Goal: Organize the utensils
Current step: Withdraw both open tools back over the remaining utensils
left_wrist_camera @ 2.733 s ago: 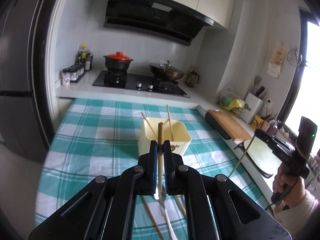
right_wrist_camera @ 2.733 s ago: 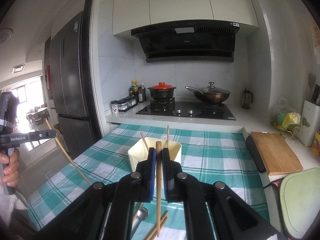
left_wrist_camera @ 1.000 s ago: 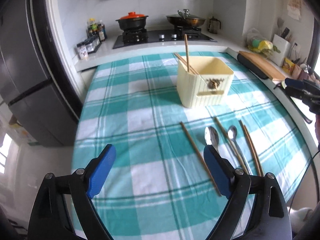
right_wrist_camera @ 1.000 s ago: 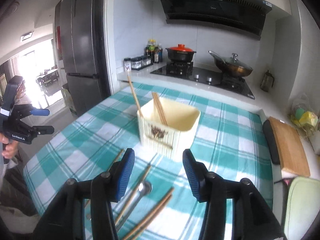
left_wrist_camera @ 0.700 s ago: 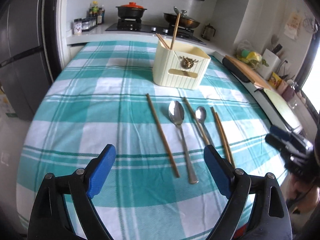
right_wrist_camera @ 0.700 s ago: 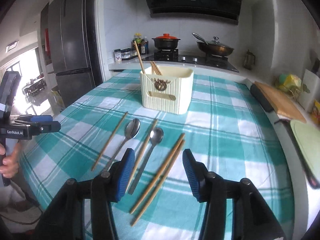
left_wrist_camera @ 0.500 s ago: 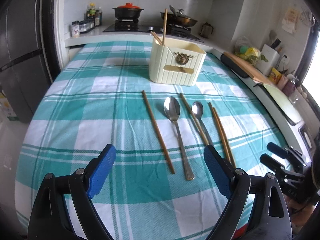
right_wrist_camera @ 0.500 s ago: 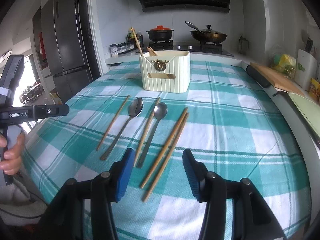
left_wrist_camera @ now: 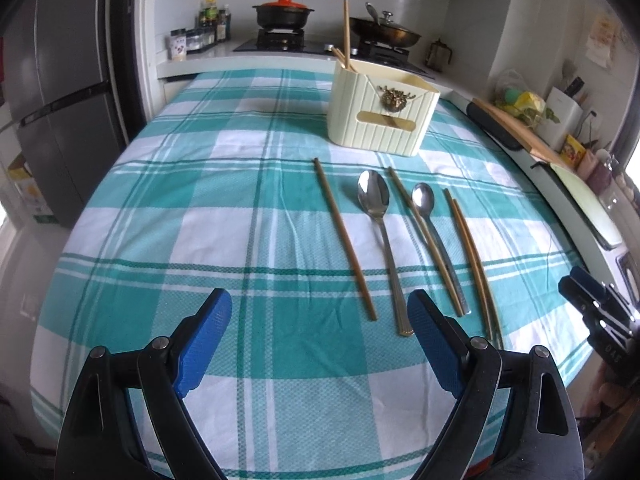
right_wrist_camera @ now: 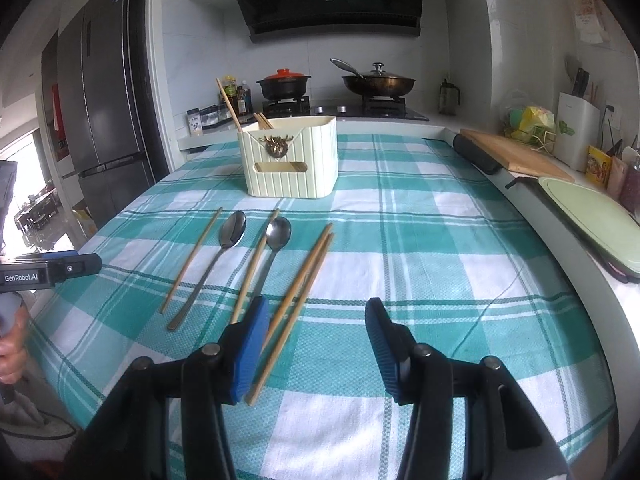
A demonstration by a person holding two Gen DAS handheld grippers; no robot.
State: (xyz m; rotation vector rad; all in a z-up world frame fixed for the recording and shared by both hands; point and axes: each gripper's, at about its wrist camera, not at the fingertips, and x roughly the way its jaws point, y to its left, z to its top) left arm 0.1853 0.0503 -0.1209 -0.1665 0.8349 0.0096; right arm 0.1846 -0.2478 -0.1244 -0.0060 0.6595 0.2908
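Observation:
A cream utensil holder (left_wrist_camera: 382, 114) (right_wrist_camera: 290, 158) stands on the checked tablecloth with a few chopsticks (left_wrist_camera: 346, 36) (right_wrist_camera: 228, 100) sticking out of it. In front of it lie a large spoon (left_wrist_camera: 378, 224) (right_wrist_camera: 224, 248), a small spoon (left_wrist_camera: 430, 224) (right_wrist_camera: 274, 248) and several wooden chopsticks (left_wrist_camera: 344, 236) (right_wrist_camera: 304, 276). My left gripper (left_wrist_camera: 320, 344) is open, low over the cloth, short of the handles' near ends. My right gripper (right_wrist_camera: 316, 344) is open with nothing between its pads; the right-hand chopstick pair's near ends run under its left finger (right_wrist_camera: 250, 350).
The table edge curves close on both sides. A counter with a cutting board (right_wrist_camera: 516, 156), a green board (right_wrist_camera: 596, 216) and a knife block (right_wrist_camera: 576, 132) runs along the right. Stove with pots (right_wrist_camera: 336, 84) behind, fridge (right_wrist_camera: 104, 120) at the left. A hand (right_wrist_camera: 12, 344) holds the left gripper.
Both grippers, earlier shut on utensils over the holder, have let go and now stand open. They have drawn back and sunk toward the near table edge, facing the utensils on the cloth.

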